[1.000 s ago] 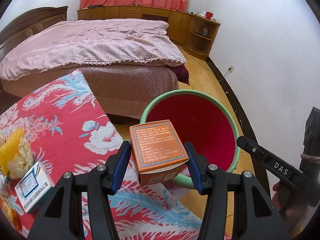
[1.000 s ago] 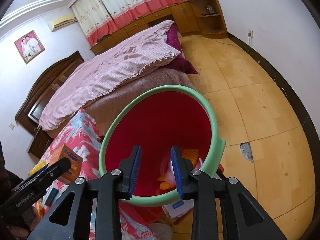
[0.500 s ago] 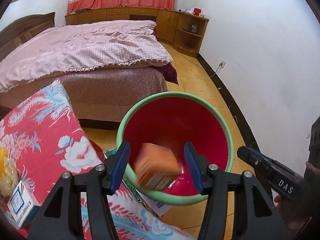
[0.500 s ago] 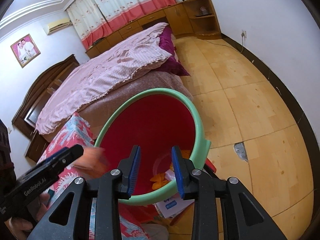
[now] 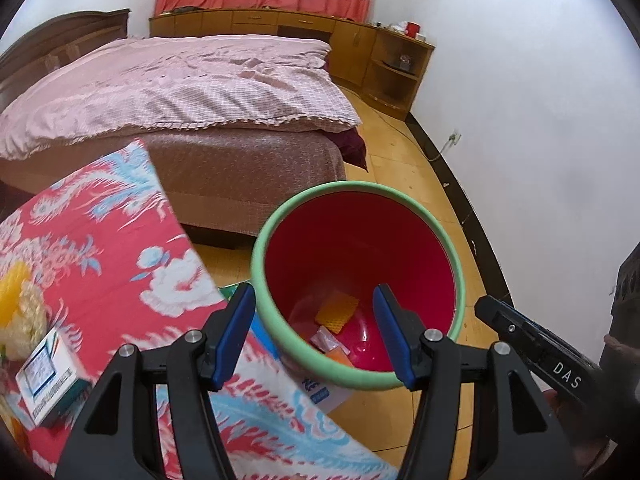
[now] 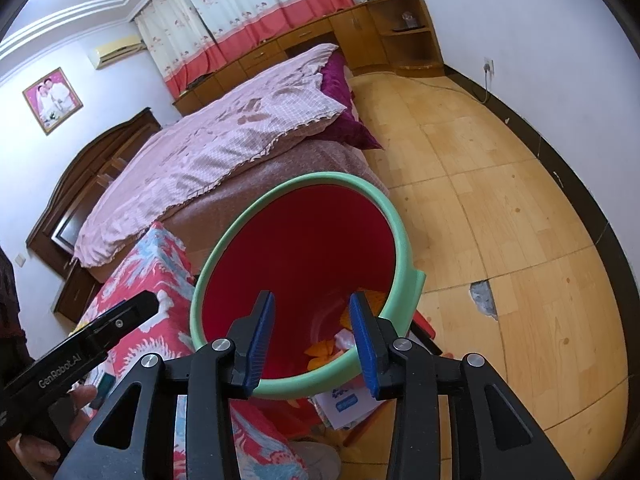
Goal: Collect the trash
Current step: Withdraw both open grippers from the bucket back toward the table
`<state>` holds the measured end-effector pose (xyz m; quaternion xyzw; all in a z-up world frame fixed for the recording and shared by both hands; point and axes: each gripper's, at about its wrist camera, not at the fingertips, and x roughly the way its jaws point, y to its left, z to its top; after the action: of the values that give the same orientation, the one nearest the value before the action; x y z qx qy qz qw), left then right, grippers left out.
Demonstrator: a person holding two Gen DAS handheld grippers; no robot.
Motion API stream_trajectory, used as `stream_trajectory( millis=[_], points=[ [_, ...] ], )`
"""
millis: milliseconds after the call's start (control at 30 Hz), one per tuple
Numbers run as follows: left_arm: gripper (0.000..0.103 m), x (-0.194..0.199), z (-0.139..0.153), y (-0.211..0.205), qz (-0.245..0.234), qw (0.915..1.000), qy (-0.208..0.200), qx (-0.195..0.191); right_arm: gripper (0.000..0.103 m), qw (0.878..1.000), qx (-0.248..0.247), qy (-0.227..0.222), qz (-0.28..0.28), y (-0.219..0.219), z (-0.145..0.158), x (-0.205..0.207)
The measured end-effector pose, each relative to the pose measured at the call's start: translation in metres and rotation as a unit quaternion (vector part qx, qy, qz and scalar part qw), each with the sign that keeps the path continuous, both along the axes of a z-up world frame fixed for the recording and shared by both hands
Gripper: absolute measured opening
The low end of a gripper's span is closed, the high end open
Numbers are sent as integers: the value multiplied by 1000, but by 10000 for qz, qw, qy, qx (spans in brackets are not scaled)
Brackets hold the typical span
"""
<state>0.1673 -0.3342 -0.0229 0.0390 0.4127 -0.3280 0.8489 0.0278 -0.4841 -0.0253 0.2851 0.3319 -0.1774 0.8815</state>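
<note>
A red bin with a green rim (image 5: 442, 240) stands on the floor beside the table; it also shows in the right wrist view (image 6: 402, 236). Orange and pale trash (image 5: 336, 312) lies at its bottom, also seen in the right wrist view (image 6: 320, 350). My left gripper (image 5: 314, 330) is open and empty above the bin's near rim. My right gripper (image 6: 312, 338) is open and empty, over the bin's near rim from the other side. A white and green box (image 5: 44, 376) lies on the table at the left.
The table has a red floral cloth (image 5: 100, 248). A yellow and white flower bunch (image 5: 16, 308) sits at its left edge. Papers (image 6: 344, 400) lie on the wooden floor under the bin. A bed (image 5: 180, 92) stands behind, a white wall to the right.
My left gripper has let go of the orange box, which dropped into the bin. The left jaws opened wider. The right gripper has stayed over the bin.
</note>
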Motion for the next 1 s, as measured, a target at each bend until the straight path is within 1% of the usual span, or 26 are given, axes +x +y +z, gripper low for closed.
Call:
stream_trajectory(
  millis=[333, 400, 667, 867, 1000],
  points=[
    [61, -13, 12, 48, 425, 9991, -11, -73, 48, 9996, 22, -26, 264, 25, 8, -3],
    [61, -15, 15, 58, 531, 9986, -15, -69, 55, 9995, 50, -22, 316, 31, 9, -3],
    [61, -22, 20, 108, 1008, 9949, -33, -71, 56, 9980, 107, 26, 623, 58, 9, 1],
    [61, -26, 23, 147, 1369, 9905, -47, -113, 56, 9962, 95, 13, 870, 78, 14, 3],
    [61, -28, 22, 171, 1635, 9864, -35, -142, 60, 9947, 72, 18, 1025, 92, 15, 6]
  ],
)
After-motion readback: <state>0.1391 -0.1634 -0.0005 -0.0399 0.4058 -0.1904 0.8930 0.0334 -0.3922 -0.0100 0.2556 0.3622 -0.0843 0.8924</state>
